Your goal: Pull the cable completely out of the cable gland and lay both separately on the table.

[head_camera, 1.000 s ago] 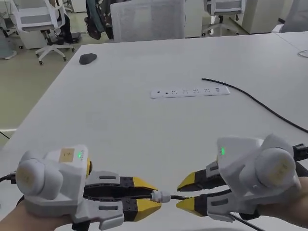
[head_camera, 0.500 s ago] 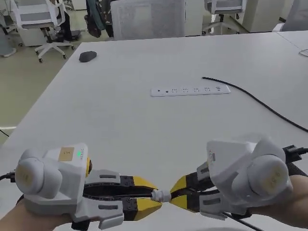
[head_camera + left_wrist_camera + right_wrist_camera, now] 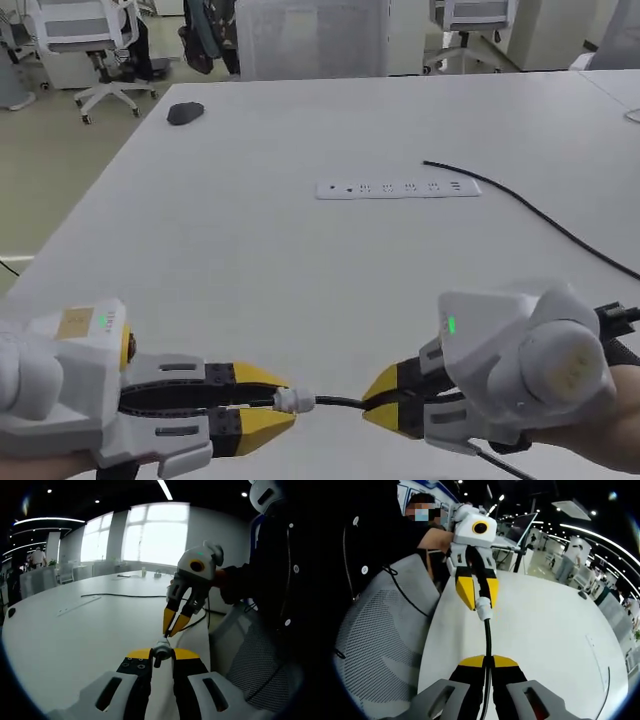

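Low in the head view, my left gripper [image 3: 283, 404] is shut on the white cable gland [image 3: 294, 402], which pokes out of its yellow tips. A short stretch of black cable [image 3: 338, 403] runs from the gland to my right gripper [image 3: 372, 406], which is shut on it. Both are held just above the white table [image 3: 300, 260]. In the left gripper view the gland [image 3: 162, 650] sits between the left gripper's [image 3: 162, 655] tips. The right gripper view has the cable [image 3: 487, 632] leading from the right gripper [image 3: 487, 661] to the gland [image 3: 484, 605].
A white power strip [image 3: 398, 188] lies mid-table, with a long black cord [image 3: 530, 212] trailing off to the right. A dark mouse [image 3: 185, 113] sits at the far left. Office chairs [image 3: 85, 40] stand beyond the table's far edge.
My right gripper went from open to shut on the cable. The left gripper then moved left with the gland, baring a stretch of black cable between the two grippers.
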Tool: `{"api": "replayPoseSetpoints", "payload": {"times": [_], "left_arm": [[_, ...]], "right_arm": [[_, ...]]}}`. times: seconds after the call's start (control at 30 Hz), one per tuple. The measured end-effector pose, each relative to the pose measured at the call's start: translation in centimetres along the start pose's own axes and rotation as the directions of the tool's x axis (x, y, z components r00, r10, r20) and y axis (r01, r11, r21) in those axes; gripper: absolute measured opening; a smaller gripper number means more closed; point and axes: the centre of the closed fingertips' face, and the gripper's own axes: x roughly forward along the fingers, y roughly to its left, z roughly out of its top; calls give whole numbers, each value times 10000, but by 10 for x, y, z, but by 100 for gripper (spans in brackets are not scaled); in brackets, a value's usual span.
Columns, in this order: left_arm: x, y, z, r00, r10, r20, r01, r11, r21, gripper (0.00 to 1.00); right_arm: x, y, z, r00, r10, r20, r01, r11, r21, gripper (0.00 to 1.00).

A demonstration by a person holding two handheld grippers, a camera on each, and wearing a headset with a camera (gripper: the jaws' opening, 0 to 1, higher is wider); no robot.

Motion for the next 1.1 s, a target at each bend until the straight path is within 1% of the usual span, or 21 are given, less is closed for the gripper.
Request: {"api": "replayPoseSetpoints", "payload": {"times": [0.03,0.13,0.23,0.27,0.3,0.37,0.43,0.53,0.6,0.63,0.7,0.77,0.8,0.87,0.9,0.97,1.0,1.1], "left_arm": [[-4,2,-2,10000,87,-1,-87,10000,4,15],[-11,1,-5,9997,250,-26,-250,9997,37,15],[-25,5,-10,9981,611,123,-608,9980,-178,15],[-28,6,-12,9973,729,106,-727,9972,-188,15],[-32,4,-12,9971,735,205,-727,9966,-388,15],[-36,5,-13,9956,911,208,-905,9955,-272,15],[-42,6,-15,9937,1074,318,-1060,9934,-430,15],[-50,7,-20,9886,1422,493,-1391,9884,-615,15],[-55,8,-25,9860,1589,498,-1551,9853,-715,15],[-58,9,-27,9846,1674,501,-1634,9836,-763,15],[-67,13,-32,9785,1994,519,-1944,9769,-888,15],[-74,15,-36,9749,2163,535,-2100,9721,-1044,15],[-78,15,-37,9722,2259,609,-2184,9696,-1101,15],[-85,17,-42,9679,2436,616,-2348,9643,-1228,15],[-89,18,-45,9642,2573,638,-2483,9609,-1228,15],[-91,18,-50,9619,2655,647,-2541,9562,-1450,15],[-92,18,-52,9588,2770,636,-2657,9530,-1455,15],[-96,18,-55,9540,2898,763,-2752,9480,-1600,15]], "right_arm": [[1,0,0,10000,23,-50,-24,10000,-37,0],[2,0,-2,9997,68,-227,-74,9997,-249,0],[4,-1,-2,9995,120,-309,-130,9995,-304,0],[4,-2,-2,9993,127,-346,-138,9994,-327,0],[6,0,0,9991,234,-367,-244,9993,-295,0],[9,2,5,9989,340,-329,-352,9987,-373,0],[13,3,8,9986,401,-342,-414,9984,-380,0],[19,1,15,9986,441,-295,-455,9977,-498,0],[23,1,17,9982,493,-335,-512,9970,-577,0],[25,0,16,9979,483,-441,-513,9963,-687,0],[27,-2,12,9966,425,-709,-480,9958,-783,0],[29,-4,11,9964,415,-737,-474,9956,-802,0],[29,-5,12,9964,455,-721,-505,9963,-690,0],[32,-6,15,9965,488,-675,-535,9962,-686,0],[33,-6,17,9967,505,-640,-546,9964,-644,0],[36,-6,23,9973,581,-444,-603,9969,-506,0],[40,-6,30,9979,594,-263,-603,9976,-346,0],[47,-9,37,9985,523,-191,-527,9983,-233,0]]}}
